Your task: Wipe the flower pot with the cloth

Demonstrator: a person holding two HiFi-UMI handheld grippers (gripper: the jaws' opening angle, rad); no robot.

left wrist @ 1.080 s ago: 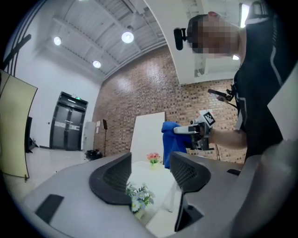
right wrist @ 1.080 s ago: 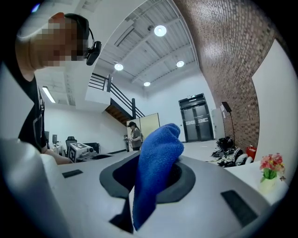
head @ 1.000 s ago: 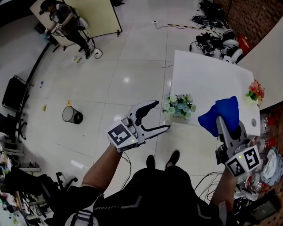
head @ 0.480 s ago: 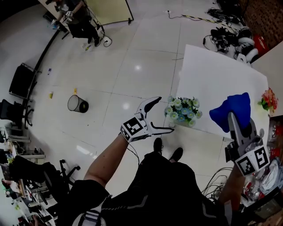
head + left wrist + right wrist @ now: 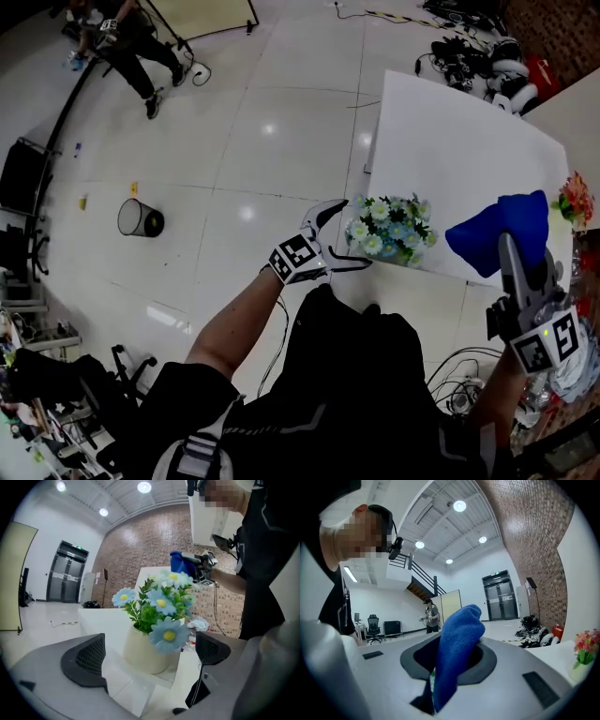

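Observation:
A cream flower pot point(image 5: 143, 656) with blue and white artificial flowers point(image 5: 388, 226) stands at the near left corner of the white table point(image 5: 459, 150). My left gripper point(image 5: 342, 236) is open just left of the pot; its jaws have just been opening and the pot sits ahead of them, not touched. In the left gripper view the pot shows between the two black pads point(image 5: 86, 660), a little beyond them. My right gripper point(image 5: 520, 253) is shut on a blue cloth point(image 5: 497, 230), held over the table's right side. The cloth point(image 5: 457, 648) sticks up from its jaws.
A second small pot of red flowers point(image 5: 574, 199) stands at the table's right edge. A black waste bin point(image 5: 135, 217) sits on the tiled floor to the left. Cables and gear point(image 5: 478, 56) lie beyond the table. Another person point(image 5: 127, 42) stands far off at the upper left.
My left gripper has dropped and moved right, up to the flower pot, with its jaws spread wider. My right gripper has shifted slightly with the blue cloth still in it.

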